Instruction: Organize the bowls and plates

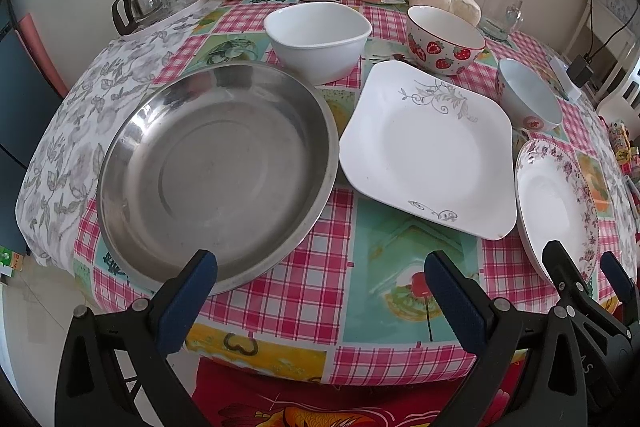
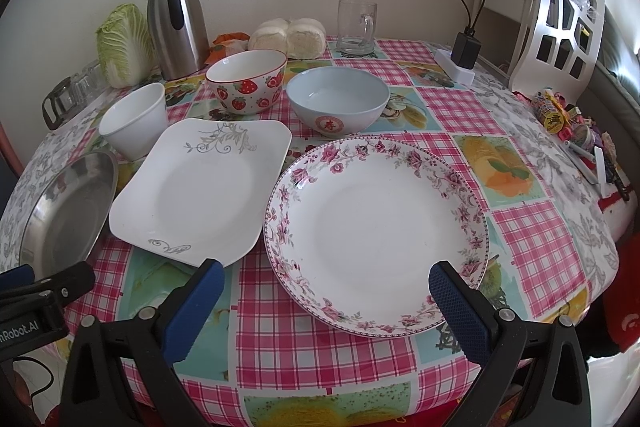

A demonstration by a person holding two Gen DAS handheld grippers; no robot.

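Left gripper hovering with jaws spread, empty, over near counter edge, steel pan just ahead-left; right gripper likewise spread, straddling near rim of floral plate. Square plate lying between, three bowls behind: white, strawberry, blue. Likely stacking not begun; advising pinching floral rim squarely, lifting level, clearing square plate's edge

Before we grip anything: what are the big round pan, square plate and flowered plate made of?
Round pan: stainless steel by the look, brushed grey with blurred reflections on its wall. Square plate: likely glazed ceramic or opal glass, glossy white, grey vine print. Flowered plate: glazed porcelain or similar, shiny, pink floral rim. Both will probably be slick.
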